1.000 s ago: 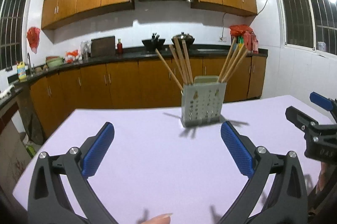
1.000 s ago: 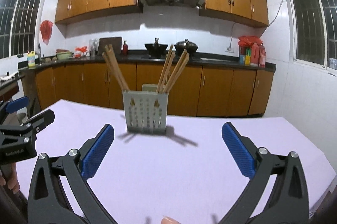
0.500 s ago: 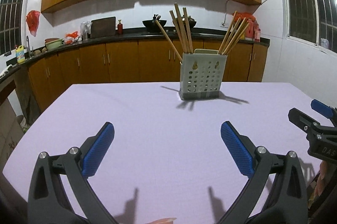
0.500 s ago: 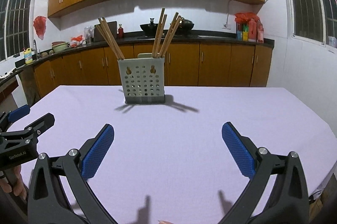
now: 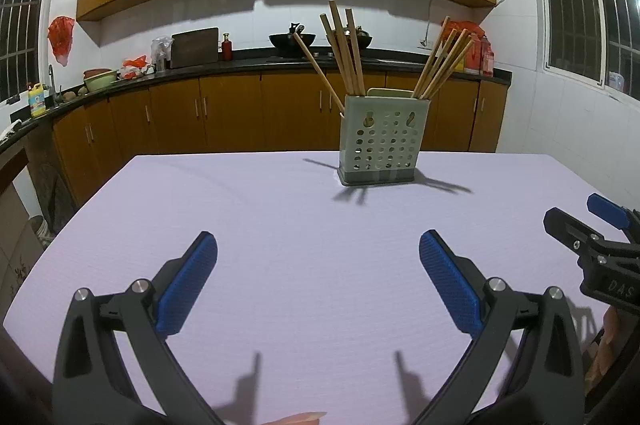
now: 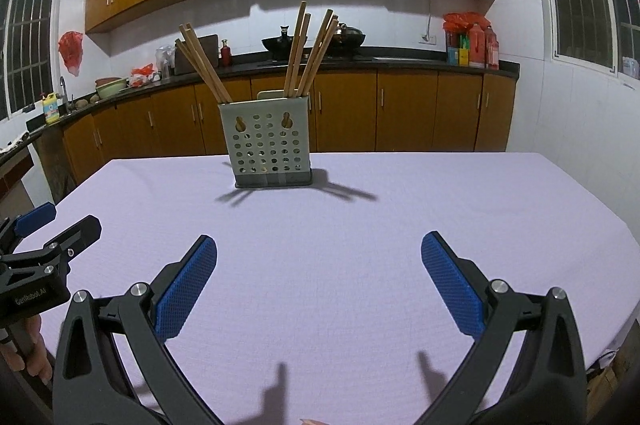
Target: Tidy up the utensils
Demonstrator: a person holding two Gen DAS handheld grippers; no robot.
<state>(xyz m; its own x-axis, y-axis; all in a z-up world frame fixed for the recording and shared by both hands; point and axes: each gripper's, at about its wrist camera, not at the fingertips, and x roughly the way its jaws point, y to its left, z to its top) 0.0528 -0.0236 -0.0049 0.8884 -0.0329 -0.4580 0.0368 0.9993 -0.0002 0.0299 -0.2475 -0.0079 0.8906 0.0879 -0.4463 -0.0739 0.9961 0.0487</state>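
Note:
A pale green perforated utensil holder (image 5: 382, 141) (image 6: 269, 141) stands upright near the far middle of the lilac table (image 5: 280, 225) (image 6: 400, 217). Several wooden chopsticks (image 5: 344, 53) (image 6: 308, 53) lean out of it in two bunches, left and right. My left gripper (image 5: 318, 245) hovers low over the table's near side, open, nothing between its blue pads. My right gripper (image 6: 320, 245) is open and empty too, well short of the holder. Each gripper shows at the edge of the other's view: the right gripper (image 5: 592, 229) and the left gripper (image 6: 52, 229).
Behind the table runs a kitchen counter (image 5: 248, 65) with wooden cabinets, a wok (image 5: 290, 41), bottles (image 6: 478, 47) and a sink area at left. The table's right edge (image 6: 600, 205) drops off beside a tiled wall. A hand (image 6: 28, 349) holds the left gripper's handle.
Both views have tilted and drawn back a little: the holder sits farther off and more table shows in front. Both grippers stay open and empty.

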